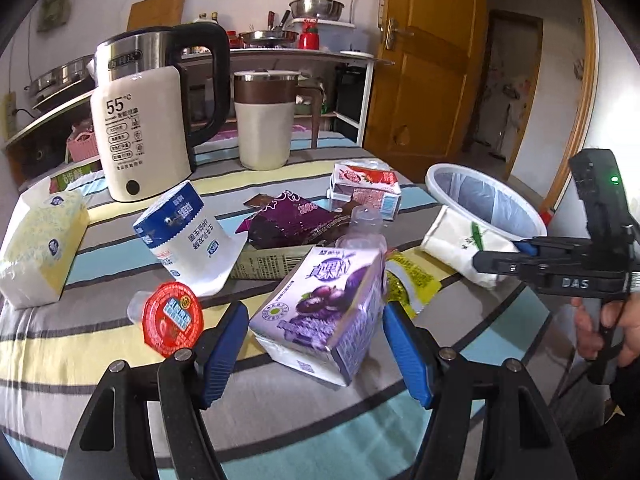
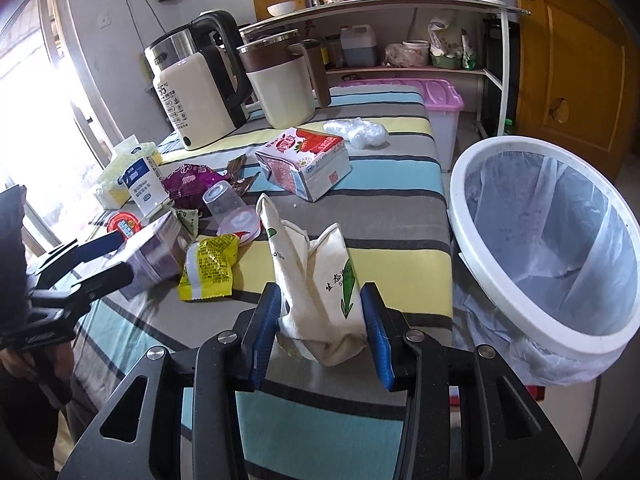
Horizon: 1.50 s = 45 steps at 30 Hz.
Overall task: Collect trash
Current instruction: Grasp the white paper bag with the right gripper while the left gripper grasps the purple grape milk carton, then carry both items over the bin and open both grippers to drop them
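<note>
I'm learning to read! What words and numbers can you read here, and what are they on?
"55°C": on the kettle.
"DAS": on the right hand-held gripper.
Chinese characters on the purple carton, the blue-and-white pouch, the strawberry carton and the white paper bag: print too small or blurred to read surely.

Cream electric kettle [image 1: 140,136] beside a lidded cream jug [image 1: 266,120] on a striped tablecloth [image 1: 100,360], wooden door [image 1: 424,60] behind
</note>
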Motion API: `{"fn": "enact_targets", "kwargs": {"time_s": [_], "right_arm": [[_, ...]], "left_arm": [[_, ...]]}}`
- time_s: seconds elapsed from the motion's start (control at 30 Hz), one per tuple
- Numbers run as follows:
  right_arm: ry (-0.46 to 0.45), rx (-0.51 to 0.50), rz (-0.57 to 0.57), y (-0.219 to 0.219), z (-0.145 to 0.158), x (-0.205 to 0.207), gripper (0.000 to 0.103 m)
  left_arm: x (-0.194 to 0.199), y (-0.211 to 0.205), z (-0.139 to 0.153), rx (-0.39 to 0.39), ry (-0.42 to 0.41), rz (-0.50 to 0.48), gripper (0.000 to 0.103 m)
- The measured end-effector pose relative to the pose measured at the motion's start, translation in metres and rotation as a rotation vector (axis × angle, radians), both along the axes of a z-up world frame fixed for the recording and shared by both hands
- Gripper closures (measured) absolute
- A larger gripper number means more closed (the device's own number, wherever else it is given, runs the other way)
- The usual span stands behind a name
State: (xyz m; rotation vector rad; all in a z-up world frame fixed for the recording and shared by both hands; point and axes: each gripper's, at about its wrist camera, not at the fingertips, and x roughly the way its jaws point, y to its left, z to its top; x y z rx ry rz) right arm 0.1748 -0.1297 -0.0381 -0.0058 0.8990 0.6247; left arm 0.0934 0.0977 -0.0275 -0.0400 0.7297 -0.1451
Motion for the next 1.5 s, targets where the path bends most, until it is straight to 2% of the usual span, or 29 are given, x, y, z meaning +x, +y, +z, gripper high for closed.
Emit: {"fn": "enact_targets", "kwargs": {"time_s": [0.13,0.27,0.77,0.87,1.13,1.5], "right_arm": [[-0.001,0.007,-0.004,-0.002,0.002,-0.002,0.061],[-0.003,0.013,-0.004,-0.004,0.003,-0.005,0.061],[-0.029,0.053,-0.014,-0.021,0.015,-0.02,0.061],[-0.045,0.067,-0.023,-0.028,0.02,-0.022,0.061],[-0.073,0.081,-0.084,-0.053,0.031,-0.019,0.061],[-0.09,0.059,-0.248,-0.115,0.032,0.008,0.061]], "left_arm": [[0.004,-0.005,-0.005,0.006,0.035,-0.021,0.033],[-0.001,-0.014,-0.01,0.031,0.039,-0.019,0.037],[-0.022,-0.016,0.009,-0.065,-0.012,0.13,0.041],[-0.024,-0.02,0.017,-0.072,-0.029,0.136,0.041],[-0.009,-0.05,0.036,-0.088,-0.062,0.079,0.041],[0.042,-0.115,0.035,-0.092,-0.044,-0.063,0.041]]}}
